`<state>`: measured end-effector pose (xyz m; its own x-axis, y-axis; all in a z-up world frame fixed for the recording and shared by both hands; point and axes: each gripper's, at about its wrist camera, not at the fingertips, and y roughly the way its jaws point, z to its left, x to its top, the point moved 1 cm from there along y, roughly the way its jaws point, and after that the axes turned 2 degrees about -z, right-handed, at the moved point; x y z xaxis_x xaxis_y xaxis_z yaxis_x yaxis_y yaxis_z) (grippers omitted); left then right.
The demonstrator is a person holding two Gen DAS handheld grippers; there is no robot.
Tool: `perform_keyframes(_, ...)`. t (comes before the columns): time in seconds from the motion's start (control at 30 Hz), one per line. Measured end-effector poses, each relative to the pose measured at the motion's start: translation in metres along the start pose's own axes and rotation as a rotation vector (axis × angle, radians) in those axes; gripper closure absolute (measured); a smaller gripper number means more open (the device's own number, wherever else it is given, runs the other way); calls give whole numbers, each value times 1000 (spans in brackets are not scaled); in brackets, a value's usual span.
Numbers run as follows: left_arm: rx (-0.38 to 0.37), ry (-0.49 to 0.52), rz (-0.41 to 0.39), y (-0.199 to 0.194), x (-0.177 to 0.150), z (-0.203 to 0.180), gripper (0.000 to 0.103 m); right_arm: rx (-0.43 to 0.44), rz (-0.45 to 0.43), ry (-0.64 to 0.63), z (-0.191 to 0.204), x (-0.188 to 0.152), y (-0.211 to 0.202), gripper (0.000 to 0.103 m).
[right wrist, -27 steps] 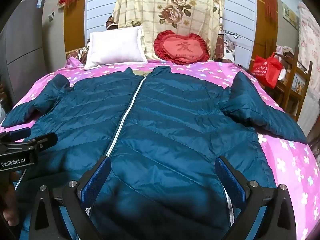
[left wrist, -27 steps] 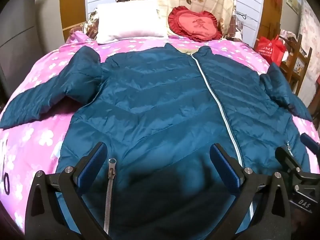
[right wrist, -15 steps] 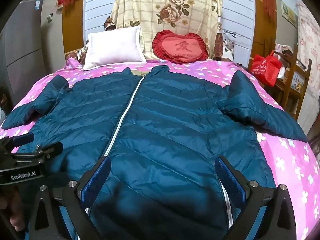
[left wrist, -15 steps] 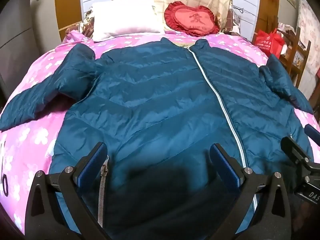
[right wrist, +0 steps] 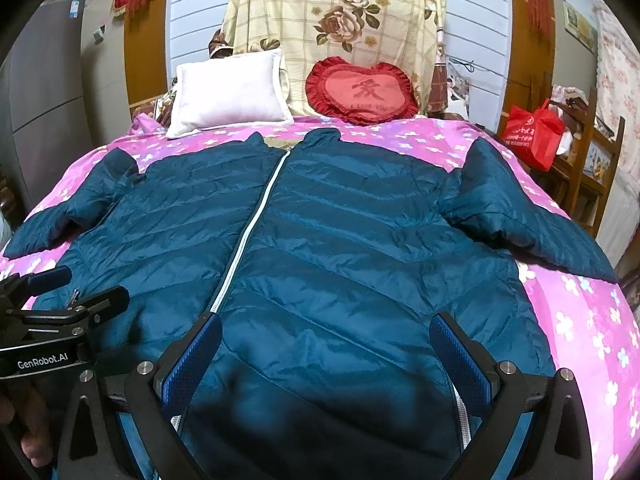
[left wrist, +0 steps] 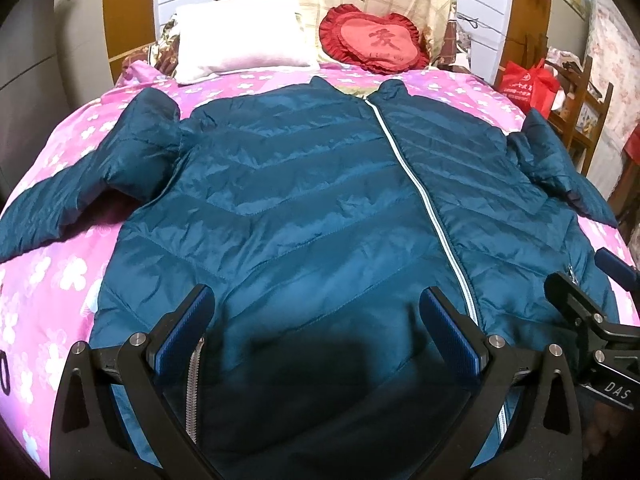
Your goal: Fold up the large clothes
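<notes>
1. A teal quilted jacket [left wrist: 304,216] lies front-up and spread flat on a bed covered by a pink flowered sheet [left wrist: 52,276], collar toward the pillows, both sleeves out to the sides, its pale front zipper [left wrist: 416,184] closed along most of its length
2. The left gripper [left wrist: 318,332] hovers just over the jacket's hem with its blue-padded fingers [left wrist: 184,330] spread wide, holding nothing
3. The right gripper [right wrist: 326,354] is likewise wide apart and empty above the hem, straddling the lower right panel
4. Readable writing: "GenRobot.AI" on the left gripper's body in the right wrist view, "DAS" on the right gripper's body in the left wrist view; the red heart cushion [right wrist: 362,92] carries a Chinese character
5. A white pillow [right wrist: 228,94] sits beside the cushion at the bed's head, before a rose-print cloth [right wrist: 336,20]
6. Only the right wrist view shows the whole right sleeve [right wrist: 528,216]; both show a red bag [right wrist: 532,132] with white print too small to read
</notes>
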<state>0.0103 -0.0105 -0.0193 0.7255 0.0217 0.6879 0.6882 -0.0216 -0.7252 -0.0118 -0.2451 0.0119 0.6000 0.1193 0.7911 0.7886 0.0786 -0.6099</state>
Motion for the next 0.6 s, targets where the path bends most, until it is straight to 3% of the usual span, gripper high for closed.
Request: perform_keyframes(0.6, -8, -46, -4, 5, -1, 6, 0, -7, 8, 7, -3, -1, 3, 0)
